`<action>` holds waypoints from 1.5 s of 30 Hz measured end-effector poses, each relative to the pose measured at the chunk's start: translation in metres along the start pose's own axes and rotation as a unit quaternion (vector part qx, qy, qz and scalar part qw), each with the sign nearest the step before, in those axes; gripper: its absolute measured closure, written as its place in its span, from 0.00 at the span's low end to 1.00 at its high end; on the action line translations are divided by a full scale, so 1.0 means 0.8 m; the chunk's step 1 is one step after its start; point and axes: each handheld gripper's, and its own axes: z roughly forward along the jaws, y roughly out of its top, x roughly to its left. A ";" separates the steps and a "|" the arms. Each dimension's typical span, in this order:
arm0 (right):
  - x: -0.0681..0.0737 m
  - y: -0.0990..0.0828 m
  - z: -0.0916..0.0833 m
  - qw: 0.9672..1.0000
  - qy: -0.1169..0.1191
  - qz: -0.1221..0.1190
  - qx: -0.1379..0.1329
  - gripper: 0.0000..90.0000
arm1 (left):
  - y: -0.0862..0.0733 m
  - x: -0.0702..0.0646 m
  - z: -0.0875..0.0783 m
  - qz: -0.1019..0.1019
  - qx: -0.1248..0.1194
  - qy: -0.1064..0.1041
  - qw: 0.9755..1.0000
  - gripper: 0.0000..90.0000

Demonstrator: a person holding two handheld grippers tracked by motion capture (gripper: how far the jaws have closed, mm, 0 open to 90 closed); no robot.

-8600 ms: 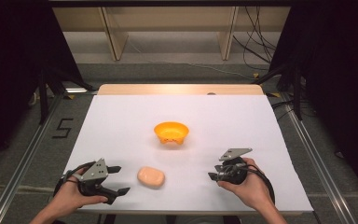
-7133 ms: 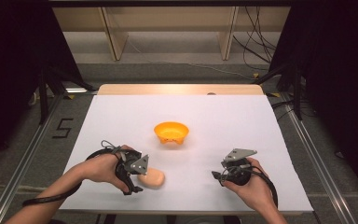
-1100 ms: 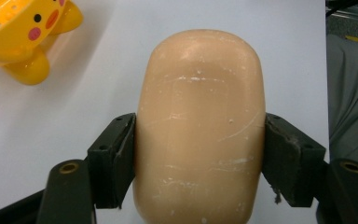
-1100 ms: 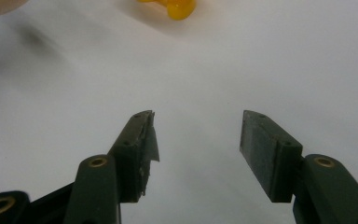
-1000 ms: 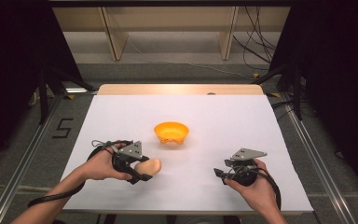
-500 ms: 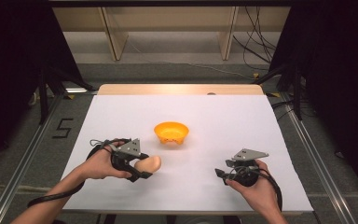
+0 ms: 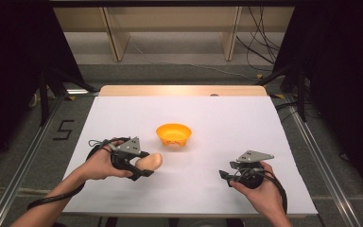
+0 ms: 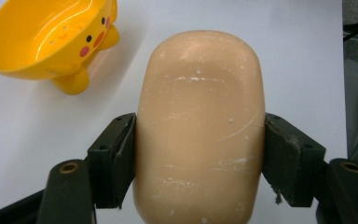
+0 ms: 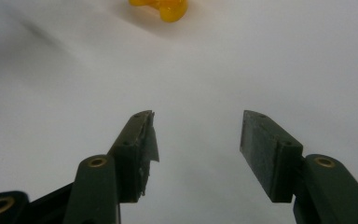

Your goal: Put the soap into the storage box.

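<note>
A peach-coloured bar of soap [image 8: 199, 126] is clamped between the two black jaws of my left gripper [image 8: 198, 154], held just above the white table. In the high view the soap [image 7: 152, 161] sticks out to the right of that gripper [image 7: 144, 165], short of the yellow duck-faced bowl [image 7: 174, 134]. The same bowl [image 8: 46, 37] sits at the upper left of the left gripper view. My right gripper [image 7: 227, 176] rests low at the front right of the table, open, with nothing between its jaws [image 9: 198, 154]. A foot of the bowl [image 9: 161, 8] shows at the top of the right gripper view.
The white table top [image 7: 227, 123] has a wooden strip [image 7: 184, 90] along its far edge. Shelving legs and cables stand on the floor beyond it. A floor mark shaped like a 5 [image 7: 63, 129] lies left of the table.
The left gripper with the soap has edged slightly toward the bowl over the last second. Long before that the soap lay on the table and the left gripper closed on it. The right gripper stays put.
</note>
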 end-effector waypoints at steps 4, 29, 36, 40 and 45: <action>0.000 0.000 0.000 1.000 0.000 0.000 -0.001 0.50 | 0.002 0.003 -0.001 0.003 -0.002 0.001 1.000 0.35; -0.001 0.000 0.000 1.000 -0.005 0.000 -0.019 0.50 | 0.012 0.014 -0.005 -0.015 -0.034 0.031 0.999 0.36; 0.000 0.001 -0.002 1.000 -0.010 0.002 -0.018 0.50 | 0.017 0.018 -0.006 -0.014 -0.039 0.037 0.998 0.36; -0.001 0.001 -0.002 1.000 -0.010 -0.002 -0.020 0.50 | 0.020 0.020 -0.006 -0.015 -0.041 0.040 0.998 0.36; -0.001 0.000 -0.002 1.000 -0.009 0.002 -0.026 0.50 | 0.026 0.025 -0.008 -0.015 -0.047 0.040 0.998 0.36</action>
